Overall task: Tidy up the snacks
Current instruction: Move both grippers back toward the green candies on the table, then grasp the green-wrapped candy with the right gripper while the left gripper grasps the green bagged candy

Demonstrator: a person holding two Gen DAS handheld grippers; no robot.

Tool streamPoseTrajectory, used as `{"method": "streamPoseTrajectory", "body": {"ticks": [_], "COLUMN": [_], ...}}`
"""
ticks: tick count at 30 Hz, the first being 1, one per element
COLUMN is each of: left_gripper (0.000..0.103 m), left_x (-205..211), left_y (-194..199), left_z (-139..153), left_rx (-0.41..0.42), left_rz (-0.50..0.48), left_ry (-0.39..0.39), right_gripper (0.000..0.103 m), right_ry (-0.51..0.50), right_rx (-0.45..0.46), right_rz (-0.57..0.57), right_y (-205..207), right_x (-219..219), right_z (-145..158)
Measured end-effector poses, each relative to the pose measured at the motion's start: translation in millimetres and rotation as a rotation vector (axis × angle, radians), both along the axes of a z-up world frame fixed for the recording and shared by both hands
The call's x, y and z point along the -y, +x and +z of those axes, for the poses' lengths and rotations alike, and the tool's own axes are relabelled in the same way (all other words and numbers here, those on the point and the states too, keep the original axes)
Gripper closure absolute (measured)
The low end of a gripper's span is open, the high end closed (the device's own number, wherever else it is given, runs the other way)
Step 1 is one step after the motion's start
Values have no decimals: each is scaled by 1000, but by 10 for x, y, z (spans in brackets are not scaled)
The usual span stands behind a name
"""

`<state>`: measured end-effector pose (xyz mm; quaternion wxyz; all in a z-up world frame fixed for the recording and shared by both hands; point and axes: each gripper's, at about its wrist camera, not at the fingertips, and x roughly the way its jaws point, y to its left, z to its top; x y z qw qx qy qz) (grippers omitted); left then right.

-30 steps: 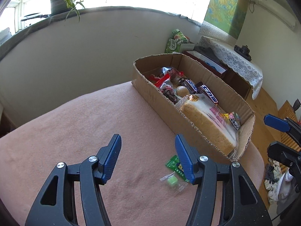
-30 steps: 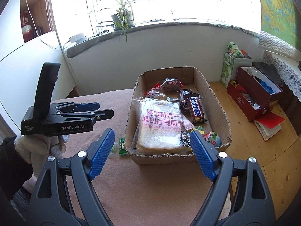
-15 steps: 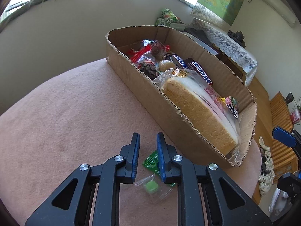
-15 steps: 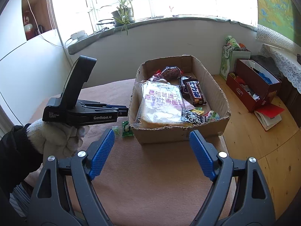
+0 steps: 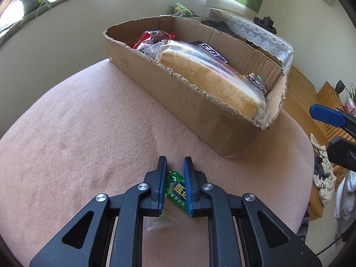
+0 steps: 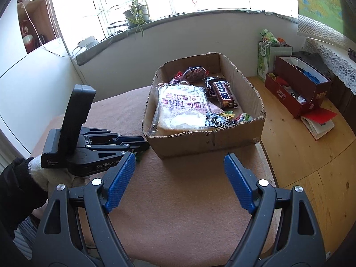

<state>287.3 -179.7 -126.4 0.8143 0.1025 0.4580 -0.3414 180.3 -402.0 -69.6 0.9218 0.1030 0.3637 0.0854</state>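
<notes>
My left gripper (image 5: 174,166) is low on the pink tablecloth, its blue jaws closed around a small green snack packet (image 5: 176,189). A clear candy wrapper (image 5: 160,221) lies under the gripper body. The cardboard box (image 5: 200,109) ahead holds a bagged toast loaf (image 5: 211,77), chocolate bars (image 6: 224,94) and other snacks. In the right wrist view the left gripper (image 6: 142,144) lies beside the box (image 6: 207,142), a bit of green packet (image 6: 138,156) showing at its tips. My right gripper (image 6: 178,173) is open and empty, above the table in front of the box.
The round table (image 6: 178,211) drops off to a wooden floor (image 6: 311,155) on the right. A red box (image 6: 300,86) and a green carton (image 6: 264,55) stand on the floor. A window sill with a plant (image 6: 135,13) runs behind.
My left gripper closed from wide open and dropped forward onto the green packet, which now sits between its jaws. My right gripper stayed open and drew back a little.
</notes>
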Motion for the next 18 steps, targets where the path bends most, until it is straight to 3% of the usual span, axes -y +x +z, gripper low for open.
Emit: {"method": "streamPoseTrajectory", "body": {"ticks": [8, 9, 12, 18], "left_gripper": [88, 85, 65, 65], "left_x": [-161, -216, -442, -738], "left_y": [-258, -267, -269, -199], "left_z": [97, 150, 284, 262], "left_rx": [3, 11, 52, 44], "left_rz": [-19, -9, 56, 135], "left_ry": [-46, -75, -136, -140], "right_gripper": [19, 19, 19, 19], "right_ry": [10, 14, 33, 28], "right_rx": [-3, -3, -7, -57], "right_rz": [35, 40, 53, 113], "right_y": [-52, -60, -112, -93], "right_x": [-185, -215, -307, -602], "right_z": [-38, -45, -96, -302]}}
